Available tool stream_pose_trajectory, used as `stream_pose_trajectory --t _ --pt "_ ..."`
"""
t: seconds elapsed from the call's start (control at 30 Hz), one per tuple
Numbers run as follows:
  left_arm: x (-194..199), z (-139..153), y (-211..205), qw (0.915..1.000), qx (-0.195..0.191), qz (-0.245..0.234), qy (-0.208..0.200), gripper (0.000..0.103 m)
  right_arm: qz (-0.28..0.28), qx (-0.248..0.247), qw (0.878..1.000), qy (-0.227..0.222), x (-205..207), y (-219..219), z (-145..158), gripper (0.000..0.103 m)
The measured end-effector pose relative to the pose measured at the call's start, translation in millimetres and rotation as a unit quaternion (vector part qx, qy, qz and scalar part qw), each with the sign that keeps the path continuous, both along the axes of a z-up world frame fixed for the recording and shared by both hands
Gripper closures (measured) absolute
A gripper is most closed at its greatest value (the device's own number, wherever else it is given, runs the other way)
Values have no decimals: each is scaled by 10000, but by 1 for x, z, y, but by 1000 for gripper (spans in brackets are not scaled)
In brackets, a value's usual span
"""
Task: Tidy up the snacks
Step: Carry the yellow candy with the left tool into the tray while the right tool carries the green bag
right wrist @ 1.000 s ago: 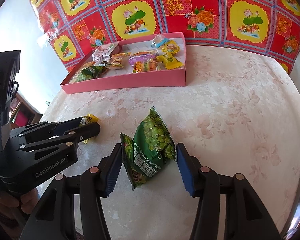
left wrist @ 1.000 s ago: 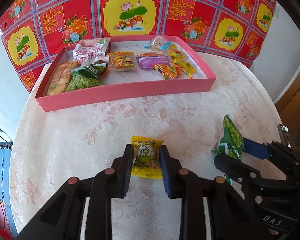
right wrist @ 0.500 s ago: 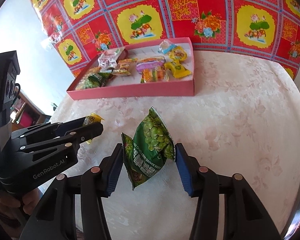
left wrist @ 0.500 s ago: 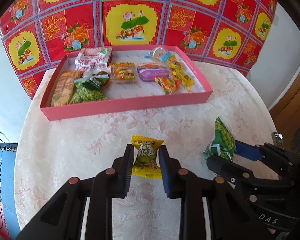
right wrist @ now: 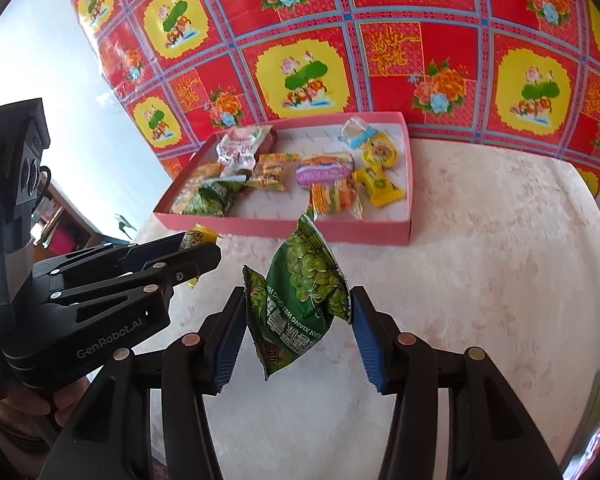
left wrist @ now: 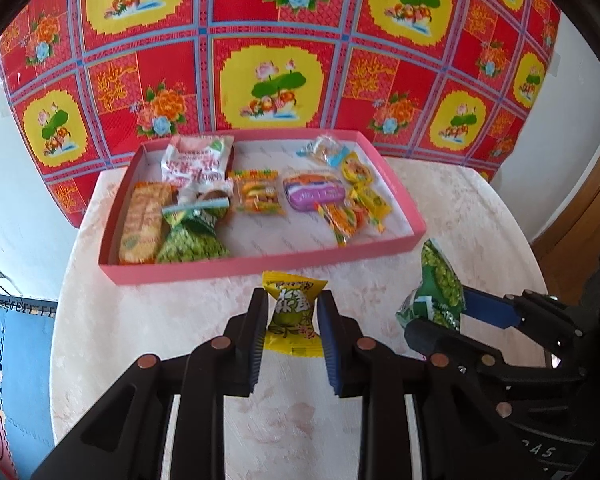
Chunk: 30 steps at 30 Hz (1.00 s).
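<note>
left gripper [left wrist: 293, 318] clamped a yellow candy [left wrist: 293, 312], right gripper [right wrist: 298, 312] a green pea bag [right wrist: 300, 296]; either could slip before reaching the pink tray [left wrist: 260, 266].

Between the black left gripper's [left wrist: 292, 316] blue pads sits a yellow candy packet [left wrist: 293, 312] with green print, and the black right gripper [right wrist: 298, 320] frames a green pea bag [right wrist: 304, 292] printed with pale green peas. Ahead of both lies a pink tray [left wrist: 260, 268] with a white floor, on a cream floral-patterned tablecloth [right wrist: 500, 280]. Beyond it hangs a red cloth [left wrist: 276, 52] of blue-lined squares, yellow lotus panels and orange flowers.
</note>
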<state>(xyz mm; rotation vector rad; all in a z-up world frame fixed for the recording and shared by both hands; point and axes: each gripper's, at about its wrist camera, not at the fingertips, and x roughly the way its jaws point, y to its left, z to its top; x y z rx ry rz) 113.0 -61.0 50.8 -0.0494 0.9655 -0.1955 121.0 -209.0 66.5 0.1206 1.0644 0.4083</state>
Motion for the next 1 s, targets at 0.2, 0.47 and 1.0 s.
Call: stream_pose_trajectory --t 0.2,0.47,1.0 --pt "17 10 3 9999 4 54 -113 77 22 23 10000 -67 17 4 7 51" --pt "36 12 3 9998 11 69 -204 77 39 17 9999 -147 41 9 14 51" --pt "86 -6 12 9996 38 276 -76 77 21 -116 9999 -99 97 18 2 51"
